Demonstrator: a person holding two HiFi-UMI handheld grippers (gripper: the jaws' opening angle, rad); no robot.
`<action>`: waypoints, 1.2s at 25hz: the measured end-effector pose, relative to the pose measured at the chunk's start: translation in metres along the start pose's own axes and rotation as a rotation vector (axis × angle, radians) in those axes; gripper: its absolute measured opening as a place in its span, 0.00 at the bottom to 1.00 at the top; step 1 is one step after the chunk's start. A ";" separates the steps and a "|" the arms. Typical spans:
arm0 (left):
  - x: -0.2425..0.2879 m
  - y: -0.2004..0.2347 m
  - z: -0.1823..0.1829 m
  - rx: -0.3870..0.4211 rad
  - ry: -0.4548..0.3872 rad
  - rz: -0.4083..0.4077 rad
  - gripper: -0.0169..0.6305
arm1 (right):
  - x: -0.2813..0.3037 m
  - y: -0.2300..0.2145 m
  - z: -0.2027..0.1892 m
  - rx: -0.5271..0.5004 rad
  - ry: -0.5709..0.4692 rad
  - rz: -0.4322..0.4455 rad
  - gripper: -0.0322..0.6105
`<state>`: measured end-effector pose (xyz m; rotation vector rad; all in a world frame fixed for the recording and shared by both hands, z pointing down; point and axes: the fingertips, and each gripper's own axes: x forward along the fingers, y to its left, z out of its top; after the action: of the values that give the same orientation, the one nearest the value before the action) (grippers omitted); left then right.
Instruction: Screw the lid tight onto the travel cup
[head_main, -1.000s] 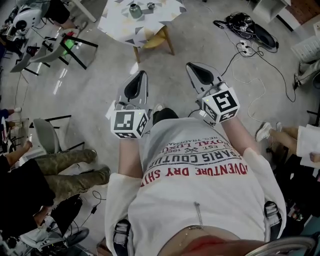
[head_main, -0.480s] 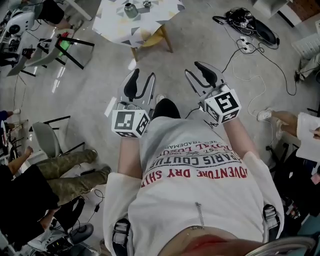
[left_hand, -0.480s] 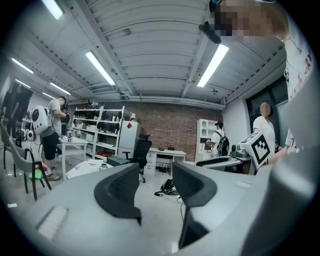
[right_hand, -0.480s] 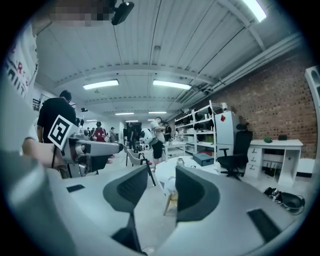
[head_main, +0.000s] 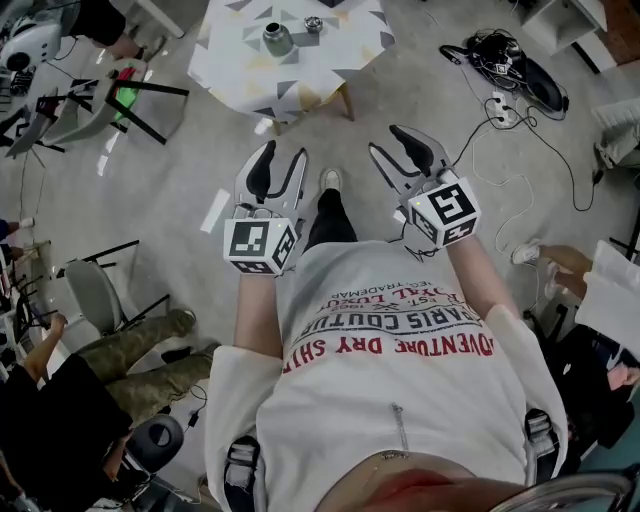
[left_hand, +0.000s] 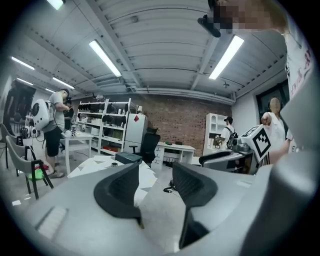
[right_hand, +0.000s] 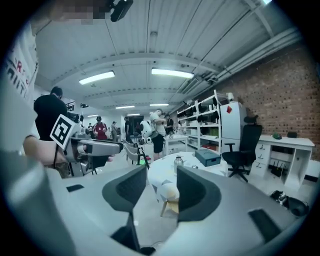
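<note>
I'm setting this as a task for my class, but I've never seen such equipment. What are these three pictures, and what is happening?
There is no robot here. A person holds a two-jaw tool in each hand: the left gripper and the right gripper. The top-down picture comes from a camera on the person's head. The other two come from cameras riding on each gripper, looking along its jaws. Both grippers' jaws have just been opening and stand apart, with nothing between them. Ahead stands a table under a triangle-patterned cloth. On it are a metal travel cup and, beside it but apart, a small round piece, probably its lid. Nothing is held yet.
</note>
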<state>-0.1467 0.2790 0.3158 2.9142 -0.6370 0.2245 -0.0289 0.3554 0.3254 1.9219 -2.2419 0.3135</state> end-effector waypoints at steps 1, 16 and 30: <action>0.014 0.014 0.002 -0.005 0.008 -0.001 0.34 | 0.017 -0.009 0.004 -0.003 0.015 0.004 0.29; 0.205 0.177 0.003 0.034 0.153 -0.032 0.45 | 0.246 -0.141 0.033 -0.019 0.271 0.045 0.30; 0.301 0.230 -0.083 -0.083 0.277 0.187 0.62 | 0.369 -0.211 -0.044 -0.233 0.594 0.365 0.39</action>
<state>0.0163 -0.0338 0.4768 2.6746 -0.8461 0.5959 0.1230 -0.0151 0.4757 1.1046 -2.0799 0.5561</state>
